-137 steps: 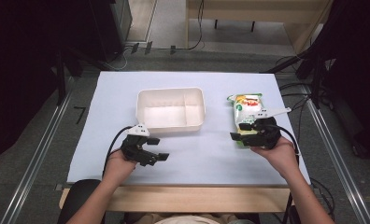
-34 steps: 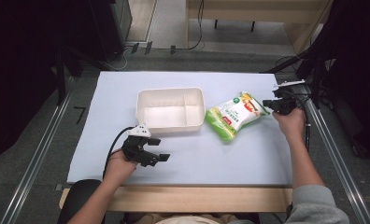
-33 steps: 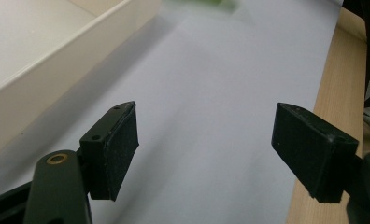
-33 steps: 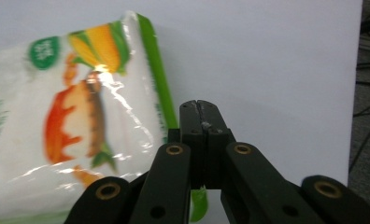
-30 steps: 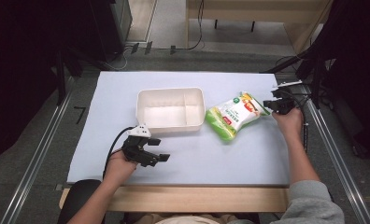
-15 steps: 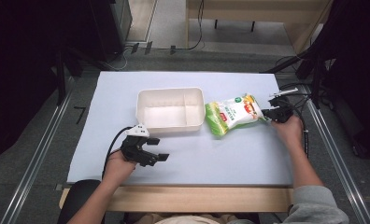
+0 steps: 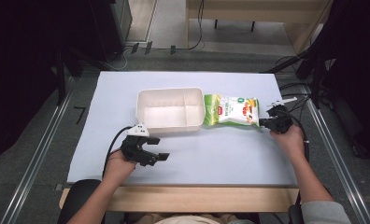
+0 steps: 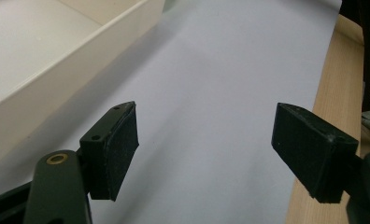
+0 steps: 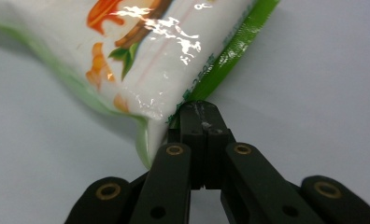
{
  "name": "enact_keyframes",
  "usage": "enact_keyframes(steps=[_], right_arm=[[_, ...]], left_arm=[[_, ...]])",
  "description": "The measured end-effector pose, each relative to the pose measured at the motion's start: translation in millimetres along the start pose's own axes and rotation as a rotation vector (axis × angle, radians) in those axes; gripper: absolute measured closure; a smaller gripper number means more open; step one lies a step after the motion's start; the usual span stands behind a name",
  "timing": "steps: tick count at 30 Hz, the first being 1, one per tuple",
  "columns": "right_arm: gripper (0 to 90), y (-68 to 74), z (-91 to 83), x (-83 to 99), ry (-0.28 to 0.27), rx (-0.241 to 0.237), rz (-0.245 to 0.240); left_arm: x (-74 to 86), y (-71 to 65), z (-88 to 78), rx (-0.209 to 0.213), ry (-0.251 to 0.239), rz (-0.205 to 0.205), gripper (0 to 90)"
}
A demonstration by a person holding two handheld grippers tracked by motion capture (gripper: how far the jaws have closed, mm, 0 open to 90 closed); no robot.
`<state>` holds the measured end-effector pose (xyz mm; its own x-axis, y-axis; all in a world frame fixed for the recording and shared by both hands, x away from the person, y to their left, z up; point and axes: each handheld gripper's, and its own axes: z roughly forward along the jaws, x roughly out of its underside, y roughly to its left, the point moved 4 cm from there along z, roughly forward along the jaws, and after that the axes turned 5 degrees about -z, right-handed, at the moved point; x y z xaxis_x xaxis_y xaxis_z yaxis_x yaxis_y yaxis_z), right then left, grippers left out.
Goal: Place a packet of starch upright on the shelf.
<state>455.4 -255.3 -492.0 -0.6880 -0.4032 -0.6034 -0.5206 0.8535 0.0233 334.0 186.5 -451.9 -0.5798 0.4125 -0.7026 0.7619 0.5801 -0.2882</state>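
A person sits at a table covered with a pale sheet, holding a two-jaw gripper in each hand. The right gripper has its jaws pinched fully together on the sealed edge of a snack bag, a glossy white and green pouch with orange fruit printed on it. The bag lies stretched between that gripper and a shallow cream tray, its far end just beside or touching the tray's right wall; the tray looks empty and has a low divider inside. In the right gripper view the jaws grip only the thin green seam of the bag, near one corner. The left gripper rests near the front of the table, close to the tray's near corner, its jaws spread wide with nothing between them. The likely risk is that such a narrow corner grip lets the slippery bag slide free or swing when lifted. The bag could also catch on the tray wall and push the light tray, since the left gripper is not steadying it.
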Motion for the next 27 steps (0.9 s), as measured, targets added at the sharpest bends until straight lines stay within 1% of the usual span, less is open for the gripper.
enact_keyframes(steps=[2, 4, 5, 6, 8, 9, 10, 11, 12, 13, 14, 15, 16, 18, 19, 21, 25, 27], right_arm=[[90.0, 7.4, -2.3, 2.8, -0.001, -0.016, -0.009], [90.0, 12.2, -3.7, 5.0, -0.002, -0.02, -0.02], [90.0, 17.2, -5.9, 7.6, -0.001, -0.042, -0.018], [90.0, 17.2, -5.9, 7.6, -0.001, -0.042, -0.018], [90.0, 20.0, -7.4, 9.3, 0.005, -0.06, -0.025], [90.0, 19.3, -8.7, 9.0, 0.01, -0.063, -0.03], [90.0, 17.0, -10.7, 7.1, 0.008, -0.054, -0.03], [90.0, 14.0, -13.5, 4.1, 0.001, -0.037, -0.022], [90.0, 10.0, -16.0, -0.6, -0.018, -0.023, -0.022], [90.0, 7.2, -18.4, -4.8, -0.03, -0.015, -0.017], [90.0, 1.5, -23.8, -18.6, -0.066, -0.001, -0.002], [90.0, 1.5, -23.8, -18.6, -0.066, -0.001, -0.002], [90.0, -0.4, -25.3, -26.2, -0.083, 0.001, 0.002], [90.0, -3.7, -25.8, -39.9, -0.102, 0.019, -0.003], [90.0, -6.4, -24.1, -47.9, -0.115, 0.03, 0.004], [90.0, -10.9, -19.0, -57.8, -0.122, 0.022, 0.019], [90.0, -20.1, -1.1, -73.4, -0.11, 0.021, 0.042], [90.0, -25.6, 7.2, -77.5, -0.102, 0.033, 0.053]], left_arm=[[-0.1, -0.2, 0.5, 0.0, 0.002, 0.001, 23.5], [-0.2, -0.4, 0.9, 0.001, 0.004, 0.004, 23.5], [-0.3, -0.4, 1.5, 0.006, -0.004, 0.004, 23.6], [-0.3, -0.3, 1.4, 0.005, -0.002, 0.004, 23.6], [-0.4, -0.2, 1.3, 0.002, 0.0, 0.002, 23.5], [-0.5, -0.2, 1.0, 0.0, 0.001, 0.002, 23.5], [-0.4, -0.3, 0.9, 0.0, 0.001, 0.003, 23.5], [-0.3, -0.2, 1.2, 0.001, 0.0, 0.004, 23.5], [-0.1, -0.1, 1.5, 0.002, 0.0, 0.004, 23.5], [-0.1, -0.1, 1.9, 0.001, 0.004, 0.003, 23.5], [-0.1, 0.1, 2.4, -0.002, 0.006, 0.003, 23.5], [-0.2, 0.3, 2.7, -0.004, 0.006, 0.001, 23.5], [-0.2, 0.4, 2.9, -0.003, 0.007, 0.002, 23.5], [0.0, 0.3, 2.7, -0.005, 0.008, 0.003, 23.5], [0.0, 0.2, 2.7, -0.005, 0.006, 0.001, 23.5], [0.0, 0.7, 2.3, -0.006, 0.005, 0.002, 23.5], [0.8, 0.1, 1.9, -0.004, 0.005, -0.001, 23.5], [1.4, 0.2, 1.9, -0.001, 0.003, 0.002, 23.5]])
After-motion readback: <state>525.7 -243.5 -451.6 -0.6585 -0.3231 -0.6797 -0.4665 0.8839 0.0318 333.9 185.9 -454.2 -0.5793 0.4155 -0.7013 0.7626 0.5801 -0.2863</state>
